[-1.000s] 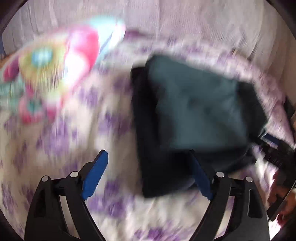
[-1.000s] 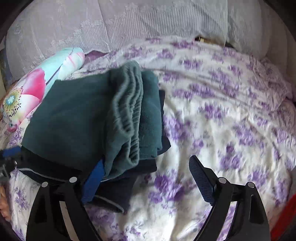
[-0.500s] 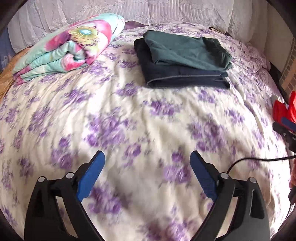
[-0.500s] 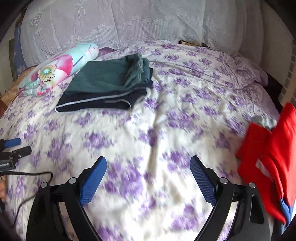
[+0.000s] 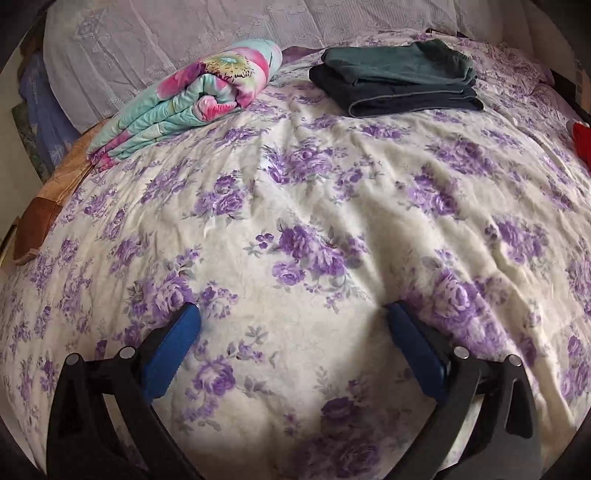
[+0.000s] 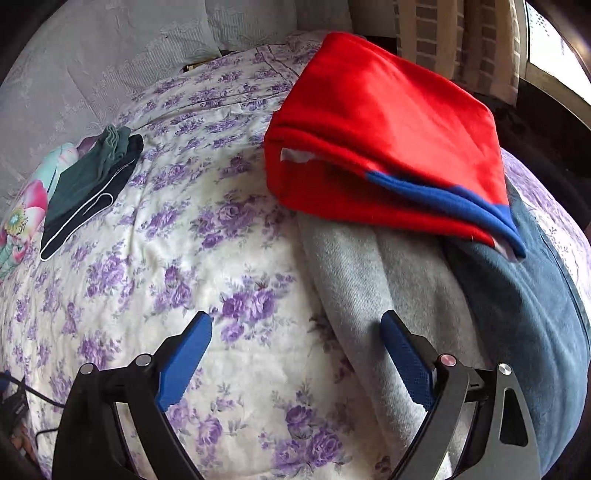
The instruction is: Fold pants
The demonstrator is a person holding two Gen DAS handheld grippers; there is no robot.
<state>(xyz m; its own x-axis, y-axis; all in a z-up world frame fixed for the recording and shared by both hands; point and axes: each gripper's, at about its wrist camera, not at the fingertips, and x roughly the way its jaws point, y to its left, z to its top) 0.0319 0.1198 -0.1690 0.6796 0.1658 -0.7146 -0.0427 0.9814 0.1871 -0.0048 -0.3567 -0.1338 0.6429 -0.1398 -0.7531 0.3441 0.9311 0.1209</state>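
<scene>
Folded dark green pants (image 5: 399,64) lie on folded navy pants (image 5: 406,98) at the far side of the bed; the same stack (image 6: 88,188) shows at the left in the right wrist view. My left gripper (image 5: 291,317) hovers over bare floral bedspread, its jaws opening, nothing between them. My right gripper (image 6: 295,325) is open and empty beside a pile on the right: red pants with blue trim (image 6: 388,140) on top, grey pants (image 6: 362,277) and blue-grey pants (image 6: 524,295) beneath. Its right finger (image 6: 404,354) is over the grey cloth.
A folded flowered quilt (image 5: 192,96) lies at the far left of the bed, with white lace pillows (image 5: 166,40) behind. A black cable (image 6: 33,398) runs at the left edge. A brick wall and a window (image 6: 546,33) are at the far right.
Both grippers have pulled back from the folded stack. The left now sits over the middle of the bed, and the right has swung right to the red, grey and blue pile.
</scene>
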